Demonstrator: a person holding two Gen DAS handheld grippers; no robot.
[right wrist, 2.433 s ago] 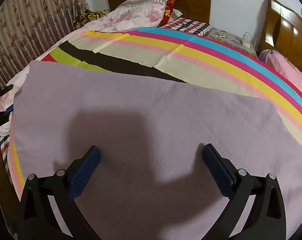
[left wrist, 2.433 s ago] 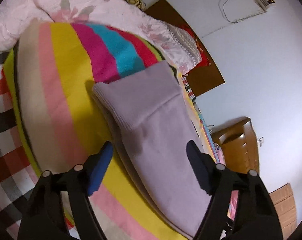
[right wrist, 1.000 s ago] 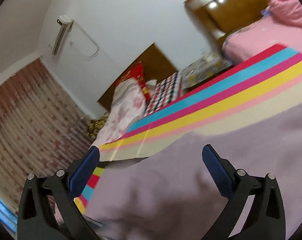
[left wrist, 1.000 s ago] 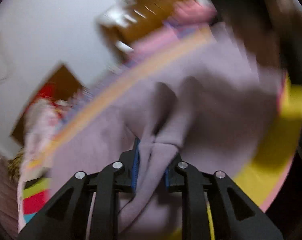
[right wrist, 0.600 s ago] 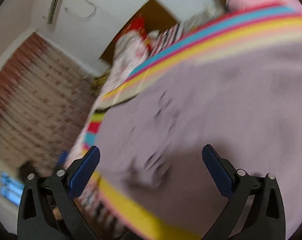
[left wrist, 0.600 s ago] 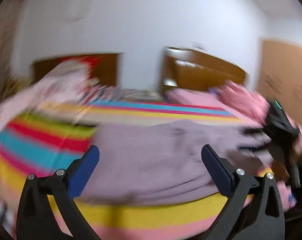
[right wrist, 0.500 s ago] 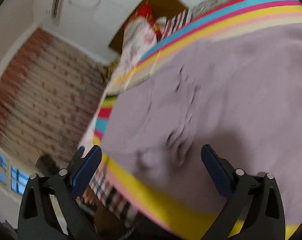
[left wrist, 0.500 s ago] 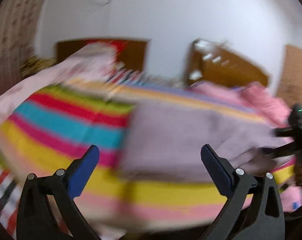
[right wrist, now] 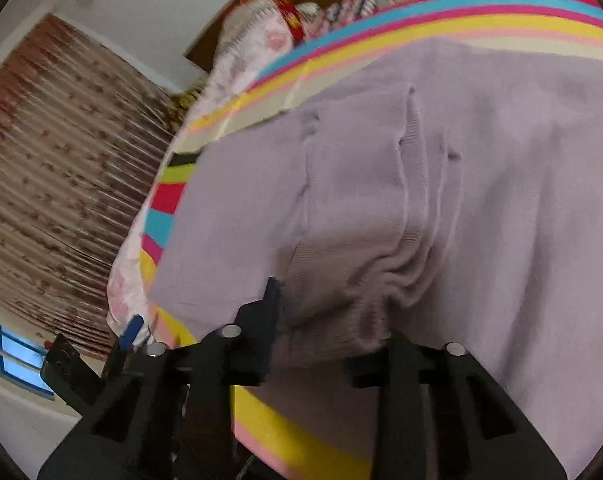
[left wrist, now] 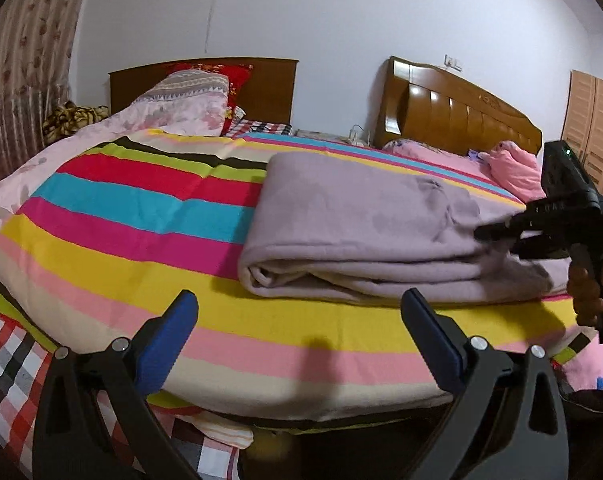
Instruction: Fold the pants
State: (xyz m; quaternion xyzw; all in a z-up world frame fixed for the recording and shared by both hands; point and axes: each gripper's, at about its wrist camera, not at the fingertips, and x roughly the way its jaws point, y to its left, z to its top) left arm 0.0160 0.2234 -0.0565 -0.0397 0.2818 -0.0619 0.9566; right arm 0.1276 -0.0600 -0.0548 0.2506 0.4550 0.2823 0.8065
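Note:
The lilac pants (left wrist: 365,240) lie folded over on the striped bedspread (left wrist: 141,216), the fold edge facing left. My left gripper (left wrist: 301,336) is open and empty, held back from the bed's near edge, apart from the pants. My right gripper (right wrist: 325,328) has its jaws drawn in on a bunched, ribbed end of the pants (right wrist: 353,240); in the left wrist view it (left wrist: 501,236) sits at the pants' right end.
Pink floral quilt and pillows (left wrist: 173,108) lie at the head of the bed. A second bed with a wooden headboard (left wrist: 453,116) stands to the right. Curtains (left wrist: 17,72) hang on the left. A checked sheet (left wrist: 5,376) hangs at the bed's near edge.
My left gripper let go of the pants and drew back from the bed. My right gripper, open a moment ago, has closed on the bunched end of the pants.

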